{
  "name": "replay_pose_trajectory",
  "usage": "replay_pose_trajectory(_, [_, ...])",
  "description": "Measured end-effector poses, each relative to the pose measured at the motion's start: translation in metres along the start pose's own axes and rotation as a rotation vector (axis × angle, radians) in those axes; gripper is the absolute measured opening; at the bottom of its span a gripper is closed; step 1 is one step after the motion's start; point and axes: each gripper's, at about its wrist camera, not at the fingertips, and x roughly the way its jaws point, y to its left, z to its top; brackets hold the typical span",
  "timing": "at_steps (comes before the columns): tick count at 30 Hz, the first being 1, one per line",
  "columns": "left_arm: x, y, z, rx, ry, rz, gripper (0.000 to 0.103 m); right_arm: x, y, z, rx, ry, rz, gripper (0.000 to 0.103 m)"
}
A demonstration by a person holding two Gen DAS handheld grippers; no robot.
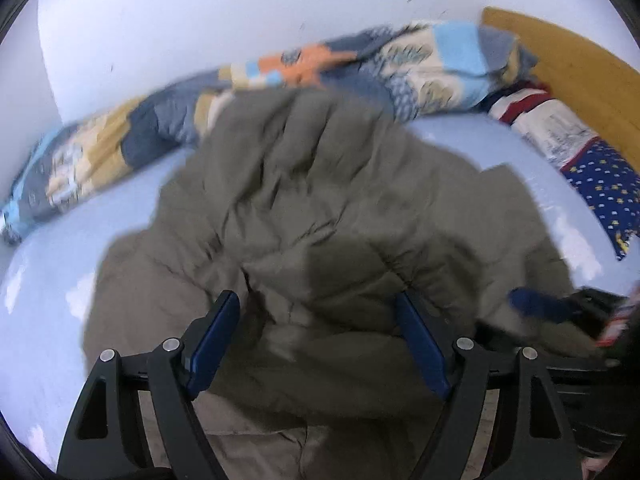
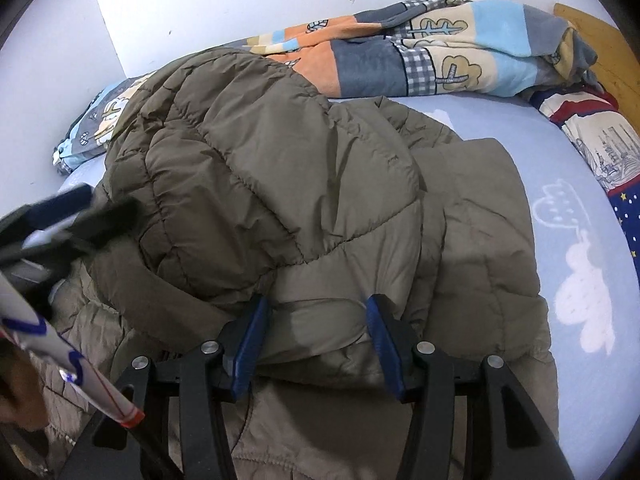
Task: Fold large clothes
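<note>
Both tongs are seen low over the puffy olive-green quilted jacket (image 2: 280, 184), which lies in the middle of the pale blue bed sheet with white clouds (image 2: 576, 240). The left black gripper with blue pads (image 1: 316, 320) is spread wide, and nothing is pinched by it; the jacket is only seen under the gap. The right black gripper with blue pads (image 2: 316, 320) is spread about halfway, with a soft bump of the jacket sitting between the pads. It cannot be told whether the bump is pressed or only touched. One side of the jacket looks to be folded over the middle already, so a thick rounded layer is stacked on top. A flat part is left sticking out on the right side, and the bottom edge near the tongs is not tucked yet. So the job is judged to be about half done. The other side must be folded in, and then the whole thing must be folded up small. A patchwork blanket of blue, orange and cream squares (image 2: 440, 56) is bunched along the white wall (image 2: 240, 0) behind.
</note>
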Motion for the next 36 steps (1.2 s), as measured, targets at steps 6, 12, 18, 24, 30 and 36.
replay_pose_trajectory(6, [0.028,0.006,-0.016,0.013,0.009,-0.001,0.082,0.005,0.0,-0.001,-0.029,0.02,0.024,0.057])
replay_pose_trajectory(12, [0.005,0.007,-0.011,-0.012,-0.013,0.004,0.081,0.006,-0.002,-0.002,-0.013,0.038,0.03,0.057])
replay_pose_trajectory(18, [-0.029,0.025,-0.015,-0.055,-0.083,0.029,0.081,-0.029,-0.011,0.007,0.048,-0.021,0.086,0.057])
replay_pose_trajectory(24, [-0.002,0.039,-0.027,-0.094,-0.009,0.032,0.081,-0.027,-0.018,0.013,0.076,-0.045,0.083,0.057])
replay_pose_trajectory(30, [0.016,0.036,-0.035,-0.078,0.022,0.054,0.083,0.013,-0.023,-0.001,0.094,0.062,0.076,0.057])
replay_pose_trajectory(36, [-0.016,0.028,-0.037,-0.068,0.005,0.063,0.083,-0.002,-0.016,0.002,0.071,0.055,0.053,0.058])
